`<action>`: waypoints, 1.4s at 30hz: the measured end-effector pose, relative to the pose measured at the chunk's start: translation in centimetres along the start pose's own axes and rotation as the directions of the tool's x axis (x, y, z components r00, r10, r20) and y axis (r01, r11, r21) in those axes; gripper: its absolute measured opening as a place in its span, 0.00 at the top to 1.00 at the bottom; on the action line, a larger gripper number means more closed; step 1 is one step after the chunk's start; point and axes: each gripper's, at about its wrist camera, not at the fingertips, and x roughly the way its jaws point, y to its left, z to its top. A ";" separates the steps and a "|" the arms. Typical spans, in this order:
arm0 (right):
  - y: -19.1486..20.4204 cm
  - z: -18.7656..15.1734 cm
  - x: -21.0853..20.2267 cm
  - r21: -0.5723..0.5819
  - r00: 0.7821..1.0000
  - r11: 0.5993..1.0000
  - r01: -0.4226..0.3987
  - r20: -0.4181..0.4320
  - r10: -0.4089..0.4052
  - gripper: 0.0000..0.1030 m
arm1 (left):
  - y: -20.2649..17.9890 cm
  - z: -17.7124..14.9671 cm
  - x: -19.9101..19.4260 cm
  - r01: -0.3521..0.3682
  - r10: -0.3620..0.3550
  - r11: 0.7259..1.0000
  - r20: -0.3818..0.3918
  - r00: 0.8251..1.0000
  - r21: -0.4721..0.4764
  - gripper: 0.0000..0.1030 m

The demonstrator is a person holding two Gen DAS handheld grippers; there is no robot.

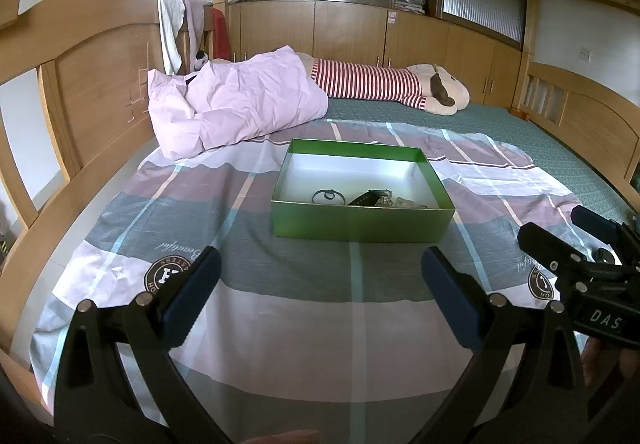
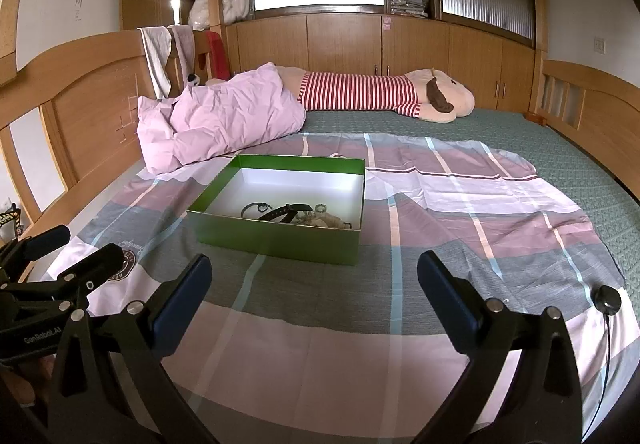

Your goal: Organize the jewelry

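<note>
A green box (image 1: 362, 222) (image 2: 276, 238) with a white inside stands open on a checked sheet (image 1: 280, 308) (image 2: 340, 344) spread over the bed. Along its near wall lie a dark ring bracelet (image 1: 328, 196) (image 2: 254, 209), a black watch strap (image 1: 366, 197) (image 2: 286, 212) and some pale jewelry (image 1: 400, 202) (image 2: 320, 220). My left gripper (image 1: 320, 284) is open and empty, a short way in front of the box. My right gripper (image 2: 314, 290) is open and empty too, nearer than the box and to its right. Each gripper shows at the edge of the other's view.
A crumpled pink pillow (image 1: 236, 103) (image 2: 220, 119) lies behind the box to the left. A striped plush toy (image 1: 388, 85) (image 2: 384, 93) stretches along the far side. Wooden bed rails (image 1: 92, 83) (image 2: 592, 115) close both ends. A small black puck on a cable (image 2: 607, 300) rests at right.
</note>
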 end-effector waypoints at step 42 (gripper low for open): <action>0.2 0.0 0.1 -0.004 1.000 1.000 0.002 -0.003 -0.002 0.03 | -0.3 0.1 -0.1 0.002 -0.002 1.000 -0.006 1.000 0.011 0.04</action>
